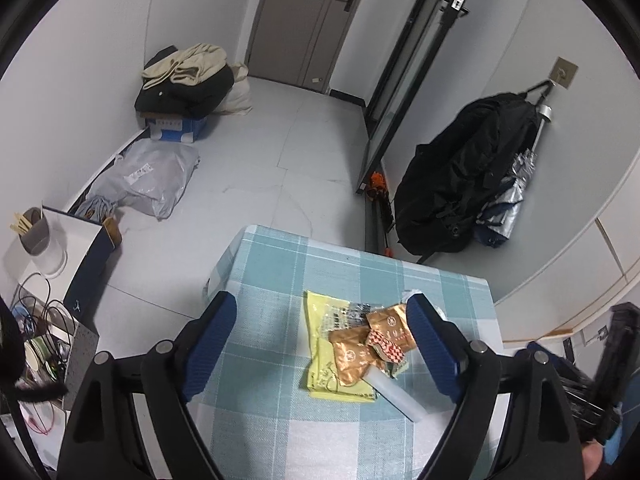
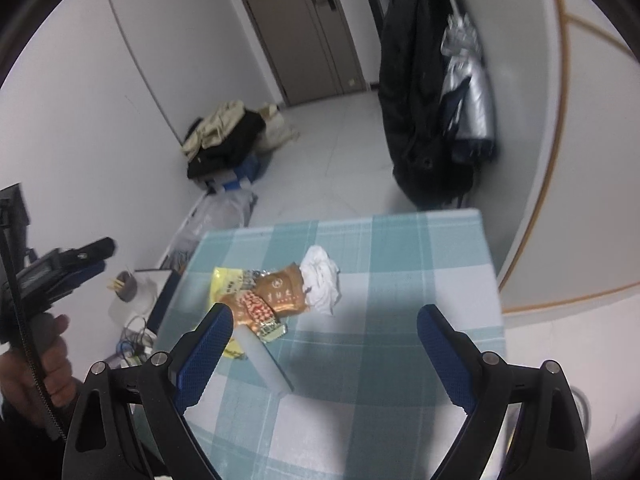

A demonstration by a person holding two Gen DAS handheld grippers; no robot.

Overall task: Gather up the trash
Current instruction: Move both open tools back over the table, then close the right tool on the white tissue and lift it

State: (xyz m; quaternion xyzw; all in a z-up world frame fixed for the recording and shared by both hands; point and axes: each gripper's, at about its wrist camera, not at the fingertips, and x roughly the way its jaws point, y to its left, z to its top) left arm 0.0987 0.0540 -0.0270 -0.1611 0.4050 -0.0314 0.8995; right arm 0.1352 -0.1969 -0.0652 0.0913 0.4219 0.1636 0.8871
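A pile of trash lies on the checked tablecloth (image 1: 276, 280): a yellow wrapper (image 1: 324, 344), orange-brown snack wrappers (image 1: 360, 344), a red-and-white checked wrapper (image 1: 386, 346) and a white plastic tube (image 1: 394, 394). My left gripper (image 1: 322, 312) is open above the table, its right finger beside the pile. In the right wrist view the same wrappers (image 2: 276, 292), the tube (image 2: 266, 364) and a crumpled white tissue (image 2: 320, 280) show. My right gripper (image 2: 325, 320) is open above the table, the pile near its left finger. Both are empty.
A black coat (image 1: 468, 176) and folded umbrella (image 1: 508, 200) hang on the right wall. Clothes on a blue box (image 1: 184, 84) and a grey plastic bag (image 1: 148, 176) lie on the floor. A paper cup with sticks (image 1: 34, 232) and cables stand left of the table.
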